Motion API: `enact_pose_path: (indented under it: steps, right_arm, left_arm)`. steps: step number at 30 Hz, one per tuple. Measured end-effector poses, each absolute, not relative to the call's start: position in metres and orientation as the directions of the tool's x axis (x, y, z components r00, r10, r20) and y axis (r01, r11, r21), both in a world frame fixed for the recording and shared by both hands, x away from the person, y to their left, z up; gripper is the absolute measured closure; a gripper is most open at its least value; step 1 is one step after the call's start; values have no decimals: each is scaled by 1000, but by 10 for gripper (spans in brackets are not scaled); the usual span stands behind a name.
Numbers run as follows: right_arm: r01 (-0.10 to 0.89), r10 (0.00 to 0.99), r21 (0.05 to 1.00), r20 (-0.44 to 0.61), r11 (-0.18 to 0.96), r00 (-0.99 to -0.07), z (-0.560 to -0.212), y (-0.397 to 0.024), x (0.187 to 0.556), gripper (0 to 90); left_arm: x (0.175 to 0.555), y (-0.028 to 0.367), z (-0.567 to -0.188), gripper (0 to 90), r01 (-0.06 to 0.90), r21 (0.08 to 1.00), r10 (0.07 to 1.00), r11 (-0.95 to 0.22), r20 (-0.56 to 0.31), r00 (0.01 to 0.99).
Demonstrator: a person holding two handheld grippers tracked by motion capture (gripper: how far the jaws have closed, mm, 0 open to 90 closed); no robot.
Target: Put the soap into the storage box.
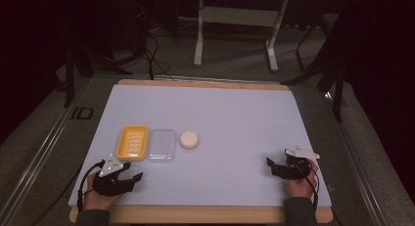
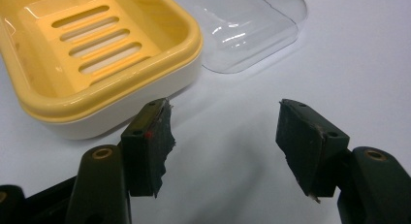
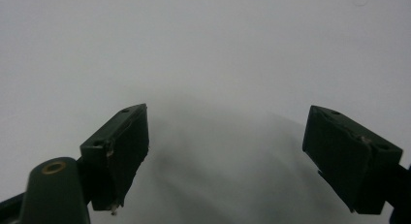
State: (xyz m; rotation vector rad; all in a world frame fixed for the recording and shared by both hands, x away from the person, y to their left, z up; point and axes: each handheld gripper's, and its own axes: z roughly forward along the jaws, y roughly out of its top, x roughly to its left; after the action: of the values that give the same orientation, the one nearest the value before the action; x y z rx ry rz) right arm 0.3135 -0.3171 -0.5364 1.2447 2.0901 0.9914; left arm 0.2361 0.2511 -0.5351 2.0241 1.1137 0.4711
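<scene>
Seemingly nothing is begun: left gripper and right gripper rest with jaws apart, empty. Yellow soap dish lies just ahead of the left gripper, clear lid and round soap beyond, apart.

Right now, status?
Left gripper open, empty, near yellow soap dish. Right gripper open, empty. Clear lid, soap untouched.
</scene>
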Motion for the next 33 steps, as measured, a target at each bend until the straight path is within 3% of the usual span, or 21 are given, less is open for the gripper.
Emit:
enact_pose_path:
  steps: [5,15,33]
  right_arm:
    - [484,888,815,-80,319,-452,-536,-317,309,230]
    - [449,886,838,-82,310,-457,-535,-318,305,231]
    - [445,886,849,-58,286,-459,-535,-321,304,231]
  left_arm:
    - [237,250,-532,385,548,766,833,-336,-30,553]
    - [237,259,-525,382,550,782,847,-294,-54,529]
    - [251,242,-505,361,514,771,808,-377,2,590]
